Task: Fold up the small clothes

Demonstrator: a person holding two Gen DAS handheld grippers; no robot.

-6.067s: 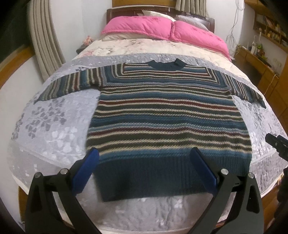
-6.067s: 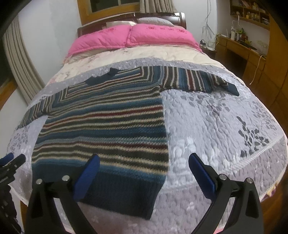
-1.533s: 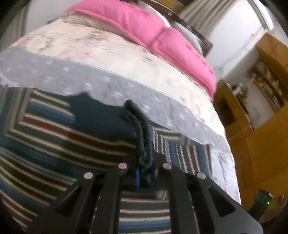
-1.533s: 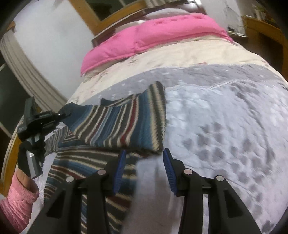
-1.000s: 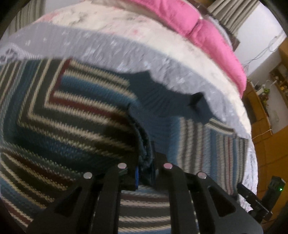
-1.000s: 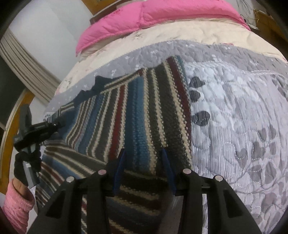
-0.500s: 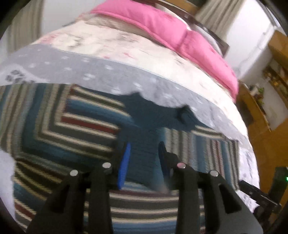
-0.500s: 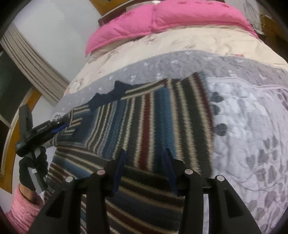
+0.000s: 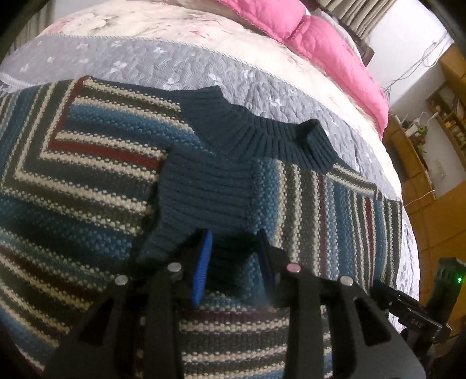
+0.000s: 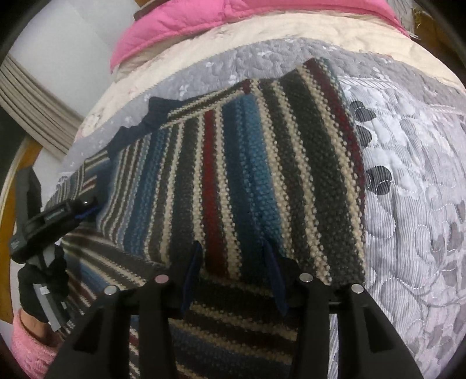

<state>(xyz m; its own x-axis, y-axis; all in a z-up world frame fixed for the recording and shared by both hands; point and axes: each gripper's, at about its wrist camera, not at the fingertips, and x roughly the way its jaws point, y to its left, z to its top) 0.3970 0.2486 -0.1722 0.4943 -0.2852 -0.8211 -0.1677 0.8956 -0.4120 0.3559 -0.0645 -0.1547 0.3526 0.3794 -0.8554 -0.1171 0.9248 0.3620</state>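
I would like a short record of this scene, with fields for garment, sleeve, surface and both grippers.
garment: striped knitted sweater with dark teal ribbed collar
sleeve: one sleeve folded across the body, its ribbed cuff below the collar
surface: grey quilted bedspread
left gripper: open, over the cuff
right gripper: open, over the folded sleeve

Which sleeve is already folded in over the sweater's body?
The right sleeve: its stripes run crosswise over the body, cuff lying below the collar. The left sleeve's state isn't visible.

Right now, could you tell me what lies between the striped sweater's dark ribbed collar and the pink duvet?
In the left wrist view, grey quilted bedspread then cream floral cover separate the collar from the pink duvet.
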